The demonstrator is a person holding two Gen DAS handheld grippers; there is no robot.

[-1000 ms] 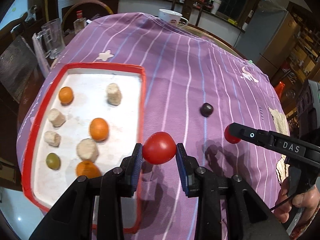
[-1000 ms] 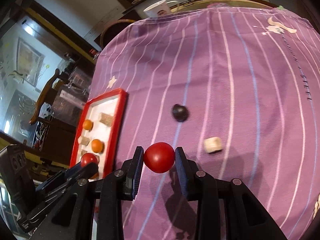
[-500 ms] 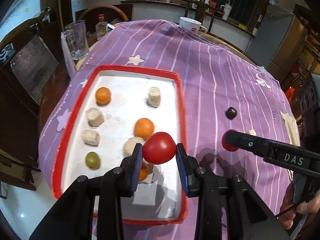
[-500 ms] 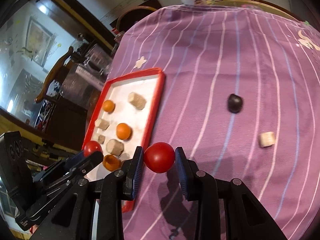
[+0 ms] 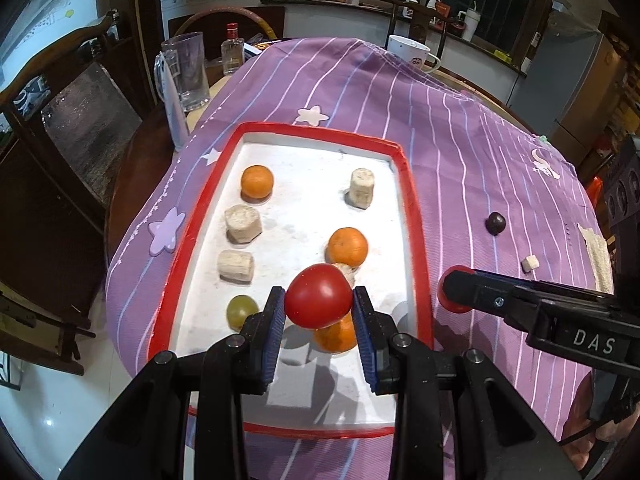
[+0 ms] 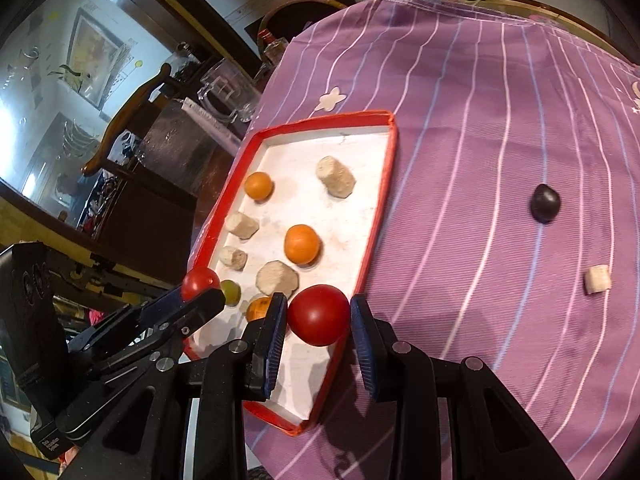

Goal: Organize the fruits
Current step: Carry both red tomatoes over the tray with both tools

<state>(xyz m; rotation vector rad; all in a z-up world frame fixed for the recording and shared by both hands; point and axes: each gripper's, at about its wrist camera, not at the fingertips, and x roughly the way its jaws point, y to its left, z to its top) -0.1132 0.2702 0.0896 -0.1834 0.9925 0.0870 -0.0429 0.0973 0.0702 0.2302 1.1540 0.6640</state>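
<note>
Red-rimmed white tray (image 5: 402,168); purple white-striped tablecloth (image 5: 480,152); red tomatoes (image 5: 319,295)

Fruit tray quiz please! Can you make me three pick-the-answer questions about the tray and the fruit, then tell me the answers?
1. Where does the dark round fruit lie?
A. inside the tray
B. on the purple cloth
C. on the floor

2. What colour is the rim of the tray?
A. blue
B. red
C. green

3. What is the left gripper doing?
A. it is closed on a red tomato
B. it is wide open and empty
C. it is closed on an orange

Answers:
1 B: it sits on the striped cloth, outside the rim.
2 B: a red edge runs all around the white floor.
3 A: both jaws press the tomato's sides.
</note>
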